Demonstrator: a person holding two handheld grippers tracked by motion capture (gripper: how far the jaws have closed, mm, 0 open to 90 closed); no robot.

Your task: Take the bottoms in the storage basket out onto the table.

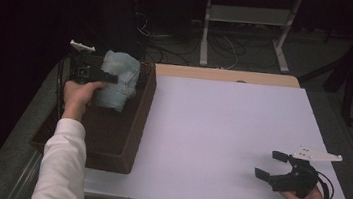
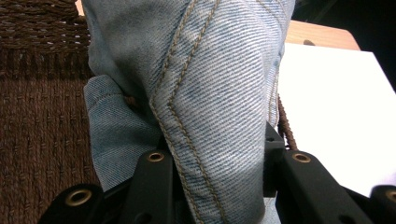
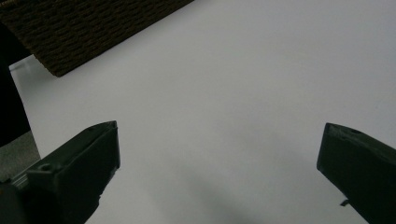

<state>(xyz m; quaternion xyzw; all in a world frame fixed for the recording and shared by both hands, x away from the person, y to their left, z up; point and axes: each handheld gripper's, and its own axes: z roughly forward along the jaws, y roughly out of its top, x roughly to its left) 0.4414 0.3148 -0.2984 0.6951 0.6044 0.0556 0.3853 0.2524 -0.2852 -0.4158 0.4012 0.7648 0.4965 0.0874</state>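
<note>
A bundle of light blue denim (image 1: 118,79) hangs over the brown woven basket (image 1: 110,137) at the table's left edge. My left gripper (image 1: 111,78) is shut on the denim from its left side. In the left gripper view the denim (image 2: 210,93), with tan stitched seams, is squeezed between the two black jaws and rises up past them. Near the table's front right corner my right gripper (image 1: 271,165) rests low over the white tabletop. It is open, with nothing between its wide-spread jaws (image 3: 219,158).
The white tabletop (image 1: 221,135) spreads between basket and right gripper. A wooden strip (image 1: 227,75) runs along its far edge. Beyond it, cables and a white table frame (image 1: 245,27) stand on the dark floor. The basket's corner (image 3: 84,32) lies ahead of the right gripper.
</note>
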